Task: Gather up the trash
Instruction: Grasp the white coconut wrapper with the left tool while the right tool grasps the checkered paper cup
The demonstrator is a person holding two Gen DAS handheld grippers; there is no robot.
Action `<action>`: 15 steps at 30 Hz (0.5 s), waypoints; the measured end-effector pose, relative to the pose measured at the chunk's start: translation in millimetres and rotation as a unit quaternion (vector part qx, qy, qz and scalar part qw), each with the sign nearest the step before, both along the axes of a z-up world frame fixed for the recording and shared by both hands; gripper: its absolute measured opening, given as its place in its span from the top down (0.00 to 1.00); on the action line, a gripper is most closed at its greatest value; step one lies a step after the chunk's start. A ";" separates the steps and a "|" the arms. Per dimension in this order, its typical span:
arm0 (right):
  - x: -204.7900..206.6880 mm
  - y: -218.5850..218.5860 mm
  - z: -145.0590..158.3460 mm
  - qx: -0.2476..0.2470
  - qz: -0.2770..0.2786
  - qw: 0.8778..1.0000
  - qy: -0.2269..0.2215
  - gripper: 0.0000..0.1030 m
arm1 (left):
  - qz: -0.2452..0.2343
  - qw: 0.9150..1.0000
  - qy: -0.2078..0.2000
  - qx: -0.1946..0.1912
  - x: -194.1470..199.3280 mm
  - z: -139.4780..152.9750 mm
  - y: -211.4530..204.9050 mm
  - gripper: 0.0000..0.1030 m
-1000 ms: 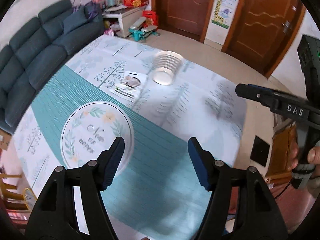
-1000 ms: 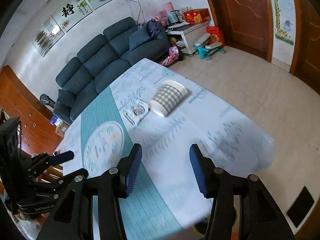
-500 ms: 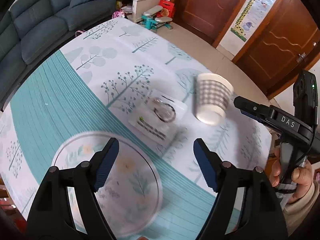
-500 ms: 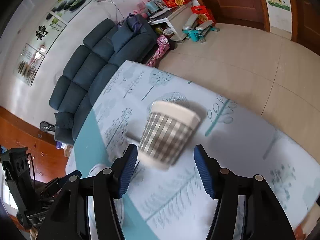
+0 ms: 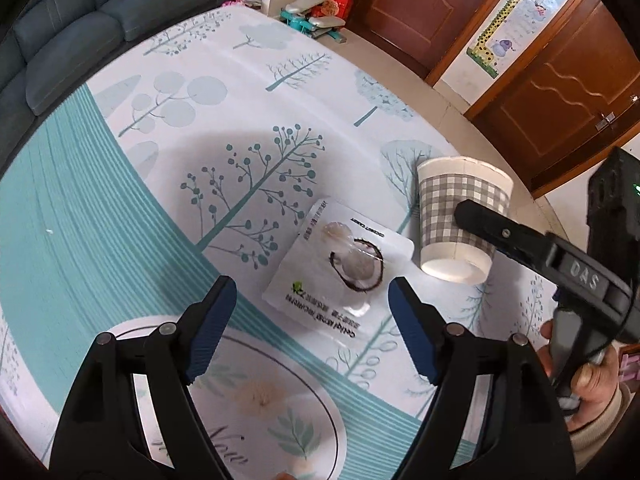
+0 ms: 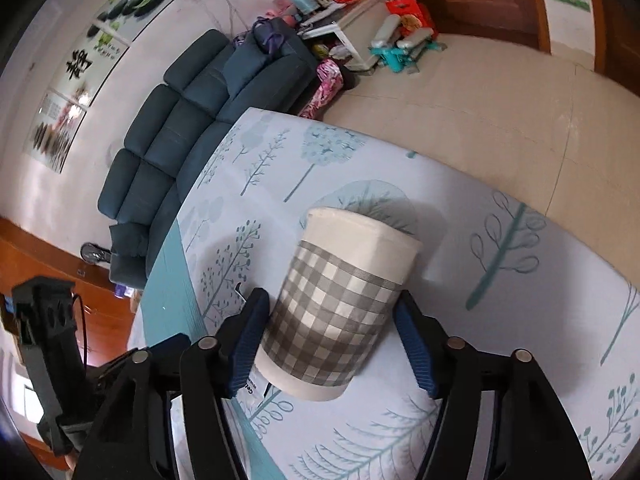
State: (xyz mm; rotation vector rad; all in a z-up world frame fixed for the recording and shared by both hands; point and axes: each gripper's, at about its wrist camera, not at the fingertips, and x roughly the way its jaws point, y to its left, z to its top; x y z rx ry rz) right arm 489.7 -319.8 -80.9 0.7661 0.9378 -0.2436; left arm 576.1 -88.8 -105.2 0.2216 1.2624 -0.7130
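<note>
Blue-padded right hand-held gripper (image 6: 328,340) tilts steeply down, jaws apart, straddling the grey-checked paper cup (image 6: 336,312) at lower centre; left hand-held gripper (image 5: 310,324) gapes wide, empty.

left tongs (image 5: 312,312) spread wide, right tongs (image 6: 330,334) parted

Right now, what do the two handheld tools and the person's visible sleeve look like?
Both tools, left and right, have black plastic linkage arms with silver rivets and dark blue ribbed pads. The right one's body bears raised "DAS" lettering and a green light. A beige knit cuff shows at the wrist.
</note>
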 end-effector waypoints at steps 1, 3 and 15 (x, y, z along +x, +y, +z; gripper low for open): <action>-0.5 2.8 1.1 -0.006 0.002 1.000 -0.001 0.42 | 0.001 1.000 0.003 -0.001 2.1 -3.0 -1.1 0.26; -1.5 4.4 1.5 -0.006 0.002 1.000 -0.004 0.44 | 0.002 1.000 0.010 -0.003 6.5 -9.3 -4.0 0.26; -16.9 -5.6 -5.7 0.023 -0.009 1.000 -0.018 0.46 | 0.027 0.999 0.022 -0.013 14.0 -24.6 -13.5 0.27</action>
